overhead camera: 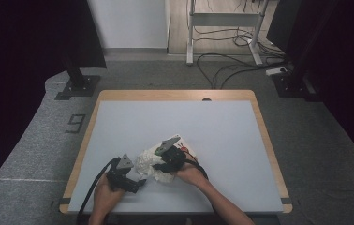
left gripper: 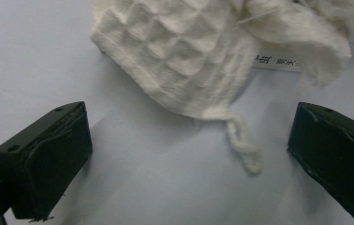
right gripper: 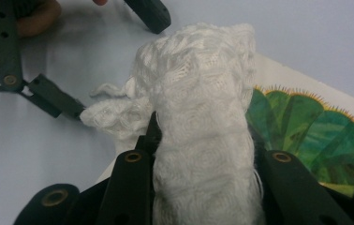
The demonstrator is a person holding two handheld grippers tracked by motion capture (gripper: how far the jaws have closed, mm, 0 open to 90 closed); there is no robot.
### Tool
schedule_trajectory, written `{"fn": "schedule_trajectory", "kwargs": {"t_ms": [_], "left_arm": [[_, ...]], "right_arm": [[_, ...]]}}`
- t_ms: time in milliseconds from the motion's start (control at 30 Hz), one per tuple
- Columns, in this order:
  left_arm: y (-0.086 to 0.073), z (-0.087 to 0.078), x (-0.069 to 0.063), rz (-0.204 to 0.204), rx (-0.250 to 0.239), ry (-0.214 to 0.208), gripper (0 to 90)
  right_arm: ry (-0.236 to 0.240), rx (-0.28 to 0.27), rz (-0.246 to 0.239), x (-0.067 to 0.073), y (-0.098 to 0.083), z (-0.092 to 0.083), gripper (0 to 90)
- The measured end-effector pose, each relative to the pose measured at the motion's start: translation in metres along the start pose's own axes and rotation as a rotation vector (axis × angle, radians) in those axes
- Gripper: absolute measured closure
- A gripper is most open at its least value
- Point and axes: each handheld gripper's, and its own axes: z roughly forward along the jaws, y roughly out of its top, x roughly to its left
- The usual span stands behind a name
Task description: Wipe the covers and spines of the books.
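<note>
Right gripper is clamping the white cloth at lower centre, bunching it off the picture book; left gripper is waiting wide open below the cloth's corner.

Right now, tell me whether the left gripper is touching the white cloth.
Apart. The left gripper view shows the left gripper open, with bare table between both jaws and the white cloth.

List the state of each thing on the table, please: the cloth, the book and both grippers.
white cloth: crumpled, one part pinched and lifted
picture book: closed, flat, partly under the cloth
right gripper: shut on the cloth
left gripper: open, holding nothing, the cloth's corner just ahead
</note>
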Motion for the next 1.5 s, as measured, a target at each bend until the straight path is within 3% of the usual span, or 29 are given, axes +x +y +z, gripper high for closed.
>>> {"fn": "schedule_trajectory", "kwargs": {"t_ms": [333,900,1500], "left_arm": [[0.000,0.000,0.000,0.001,0.001,-0.001,0.0],[0.000,0.000,0.000,0.003,0.001,0.001,0.0],[0.000,0.000,0.000,0.002,0.001,0.001,0.0]], "right_arm": [[-0.018,0.014,-0.005,-0.004,0.010,0.009,65.7],[-0.070,0.016,0.016,-0.018,0.002,0.000,67.3],[-0.192,0.007,0.113,-0.057,-0.022,-0.025,67.4]]}}
